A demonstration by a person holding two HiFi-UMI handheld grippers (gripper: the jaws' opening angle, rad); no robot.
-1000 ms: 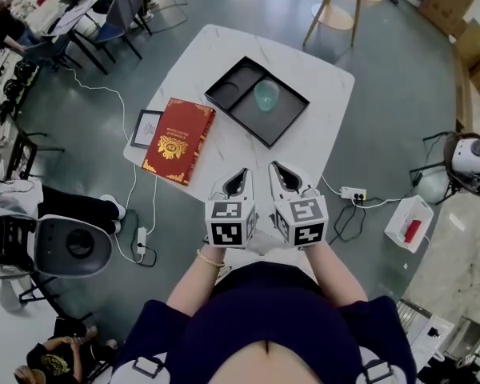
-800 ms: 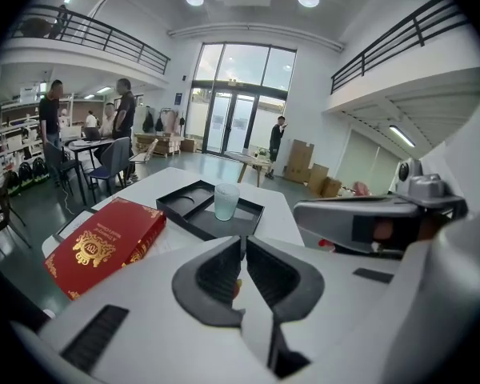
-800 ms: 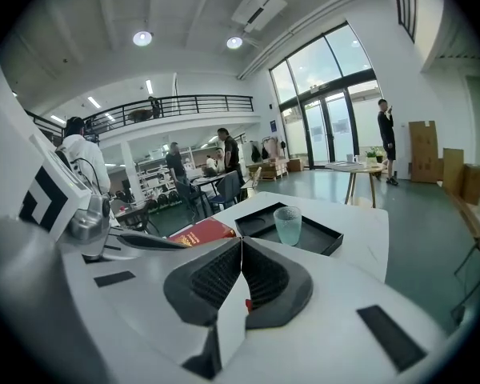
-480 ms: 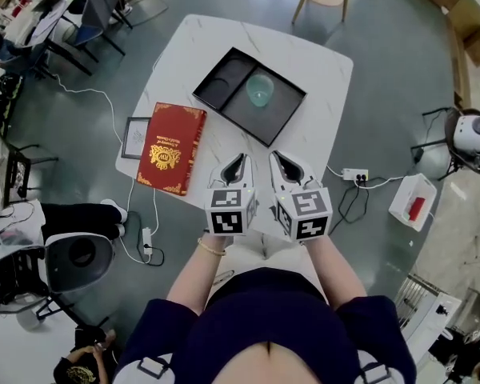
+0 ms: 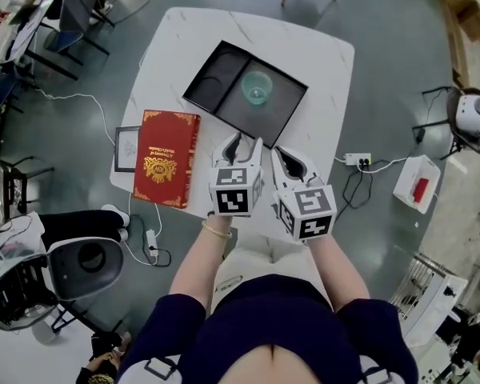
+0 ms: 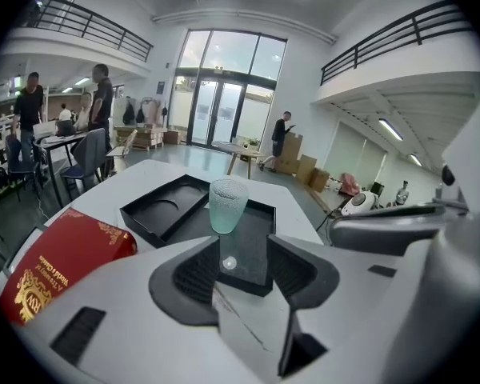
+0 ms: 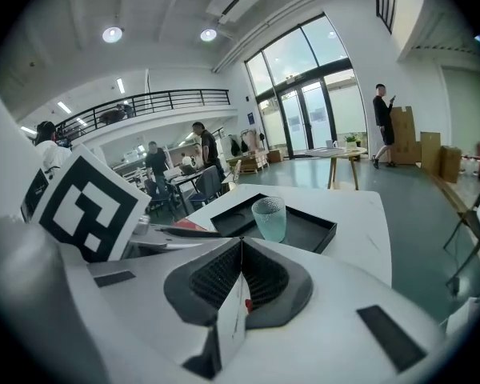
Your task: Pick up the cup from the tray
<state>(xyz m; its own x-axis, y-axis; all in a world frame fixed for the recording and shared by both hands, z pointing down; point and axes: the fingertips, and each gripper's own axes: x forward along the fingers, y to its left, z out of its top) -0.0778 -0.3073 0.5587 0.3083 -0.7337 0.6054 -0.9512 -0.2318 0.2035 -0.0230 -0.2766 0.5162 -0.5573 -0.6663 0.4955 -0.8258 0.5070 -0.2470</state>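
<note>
Cup [image 5: 257, 87] upright in tray's [image 5: 216, 78] large compartment, near table's [image 5: 328, 62] far edge. Left gripper [image 5: 244, 145] jaws just been opening, partway apart, nothing between them. Right gripper [image 5: 286, 158] closed, empty. Judged: approach; left jaws must straddle the cup, then close.

Head view: mounted high, facing steeply down. The whole white bench [image 5: 320, 62] is in frame, with the person's torso [image 5: 272, 326] at the bottom edge and the left gripper [image 5: 245, 142] and right gripper [image 5: 282, 154] near centre. Left gripper view: sits low behind its own jaws and looks across the bench toward the glazed doors [image 6: 224, 110]; the tray [image 5: 214, 80] is close and the cup [image 5: 257, 86] lines up with the jaw gap. Right gripper view: same mounting, set further right, so the tray appears farther off and more oblique. All three views share the tray, cup and bench top. Both gripper views also share the doors.
</note>
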